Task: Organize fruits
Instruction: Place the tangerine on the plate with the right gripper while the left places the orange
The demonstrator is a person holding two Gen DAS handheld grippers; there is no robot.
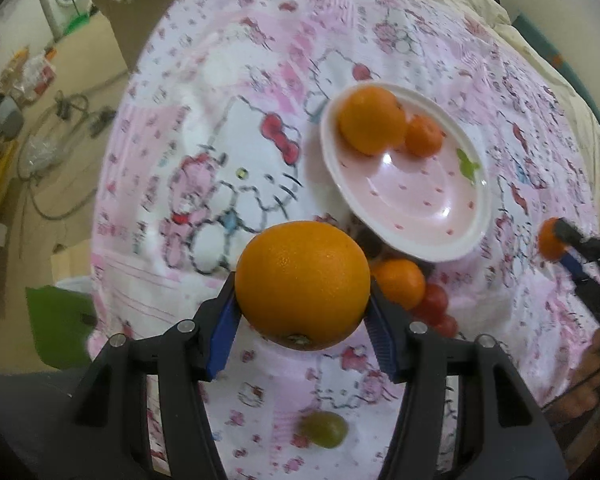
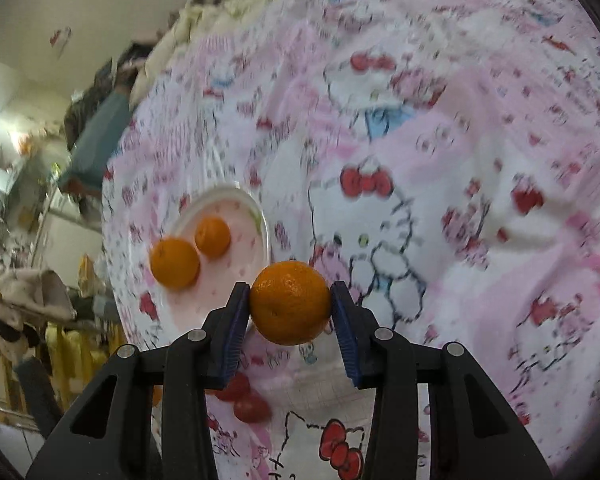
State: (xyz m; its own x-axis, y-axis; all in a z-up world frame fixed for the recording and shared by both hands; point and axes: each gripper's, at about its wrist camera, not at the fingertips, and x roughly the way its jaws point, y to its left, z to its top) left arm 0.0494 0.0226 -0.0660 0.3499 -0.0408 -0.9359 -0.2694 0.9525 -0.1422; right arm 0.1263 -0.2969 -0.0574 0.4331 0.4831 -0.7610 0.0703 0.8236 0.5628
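Note:
My left gripper (image 1: 302,304) is shut on a large orange (image 1: 302,285) and holds it above the bedsheet, just short of a pink plate (image 1: 412,216). The plate holds an orange (image 1: 371,120) and a small tangerine (image 1: 423,135). My right gripper (image 2: 290,309) is shut on a tangerine (image 2: 290,302); it also shows at the right edge of the left wrist view (image 1: 551,239). The plate (image 2: 256,216) lies to its left with the same two fruits (image 2: 175,263) on it. A loose tangerine (image 1: 400,282), red cherry tomatoes (image 1: 434,306) and a green grape (image 1: 325,429) lie on the sheet.
The surface is a bed with a pink Hello Kitty sheet (image 1: 228,184). The bed's left edge drops to a floor with cables (image 1: 60,120) and a green object (image 1: 56,320). A cream duvet (image 1: 480,4) lies at the far end. Cherry tomatoes (image 2: 252,406) lie below my right gripper.

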